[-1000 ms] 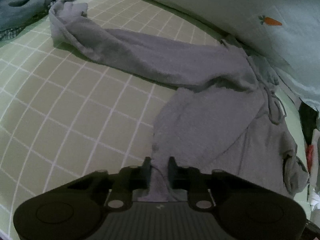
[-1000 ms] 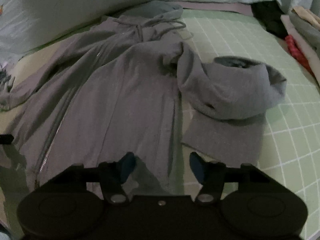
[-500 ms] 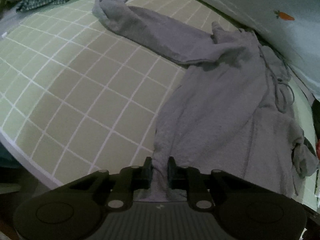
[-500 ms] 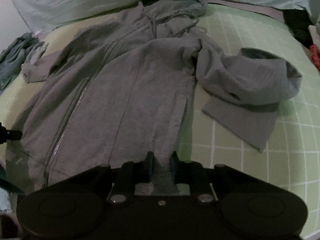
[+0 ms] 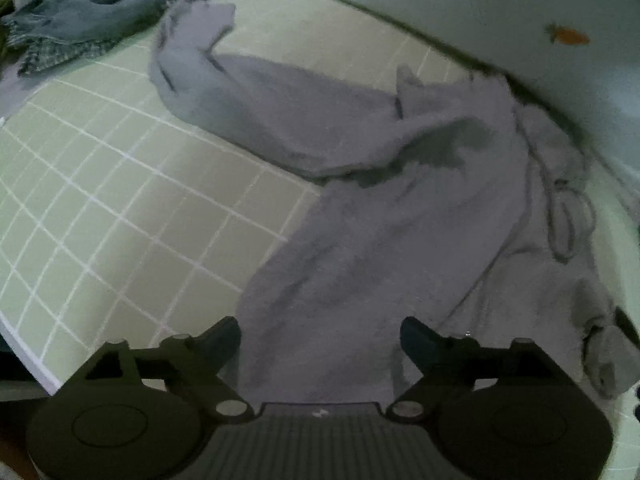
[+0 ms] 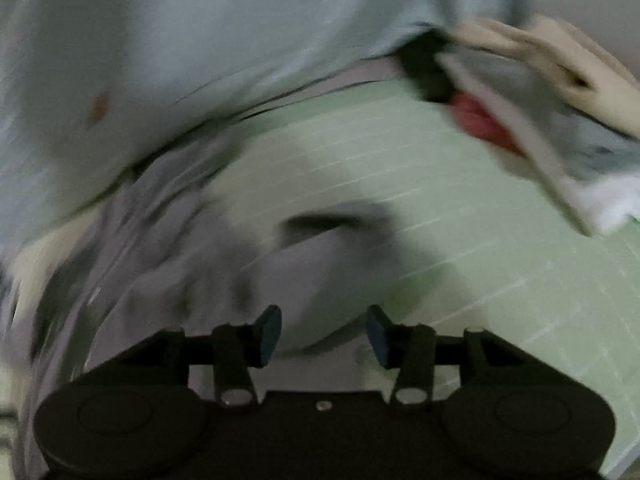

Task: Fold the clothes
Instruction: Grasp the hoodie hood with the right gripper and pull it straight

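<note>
grey zip hoodie (image 5: 400, 240) spread flat on the bed's green checked sheet (image 5: 120, 200) | its sleeve (image 5: 248, 108) stretches out to the left, toward a heap of blue-grey clothes (image 5: 80, 12) at far left | pale carrot-print pillow (image 5: 520, 20) lies behind the hoodie | stack of folded laundry (image 6: 540, 92) sits far right on the sheet

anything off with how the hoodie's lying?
Yes. The grey hoodie isn't flat: its sleeve trails out across the green checked sheet toward the pile of clothes, with bunching at the shoulder.
</note>
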The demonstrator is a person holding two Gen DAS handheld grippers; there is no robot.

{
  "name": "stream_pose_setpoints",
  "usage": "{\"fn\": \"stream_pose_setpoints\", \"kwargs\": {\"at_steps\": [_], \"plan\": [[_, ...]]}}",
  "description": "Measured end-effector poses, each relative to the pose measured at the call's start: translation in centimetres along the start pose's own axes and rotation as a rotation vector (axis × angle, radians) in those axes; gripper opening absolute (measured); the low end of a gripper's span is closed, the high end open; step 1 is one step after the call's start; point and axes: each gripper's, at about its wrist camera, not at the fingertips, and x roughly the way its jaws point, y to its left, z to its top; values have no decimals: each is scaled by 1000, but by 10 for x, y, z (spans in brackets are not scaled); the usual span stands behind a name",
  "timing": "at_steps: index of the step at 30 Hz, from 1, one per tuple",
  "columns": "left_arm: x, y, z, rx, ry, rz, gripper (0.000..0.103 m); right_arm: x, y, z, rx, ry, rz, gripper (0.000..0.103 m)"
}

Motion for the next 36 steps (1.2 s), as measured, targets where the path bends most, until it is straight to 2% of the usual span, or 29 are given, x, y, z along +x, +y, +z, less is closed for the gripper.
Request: {"fn": "stream_pose_setpoints", "kwargs": {"at_steps": [3, 7, 10, 13, 18, 21, 23, 24, 25, 27, 28, 31, 36], "plan": [[14, -14, 10, -1, 12, 14, 91, 17, -22, 12, 52, 20, -52, 51], [33, -27, 25, -36, 39, 8, 95, 37, -28, 10, -20, 92, -99, 52], [45, -36, 34, -34, 60, 41, 100, 45, -22, 3, -82, 132, -53, 52], [51, -45, 40, 2, 75, 79, 101, 56, -7, 8, -158, 141, -4, 52], [57, -58, 36, 77, 83, 134, 103, 58, 25, 0, -316, 183, 18, 52], [58, -64, 32, 104, 77, 166, 103, 60, 32, -7, -363, 207, 28, 58], [58, -65, 32, 102, 77, 171, 103, 60, 33, -7, -369, 209, 35, 59], [58, -64, 32, 99, 77, 171, 103, 60, 32, -6, -368, 207, 38, 55], [58, -65, 32, 96, 76, 171, 103, 58, 30, -6, -368, 200, 37, 43], [58, -65, 32, 95, 74, 172, 103, 57, 25, -3, -355, 192, 46, 24], [58, -65, 32, 98, 74, 171, 103, 57, 21, -1, -331, 194, 54, 18], [57, -64, 32, 103, 73, 170, 103, 56, 10, 4, -299, 172, 0, 14], [56, -66, 31, 98, 71, 171, 103, 40, -18, 19, -339, 86, -213, 13]]}}
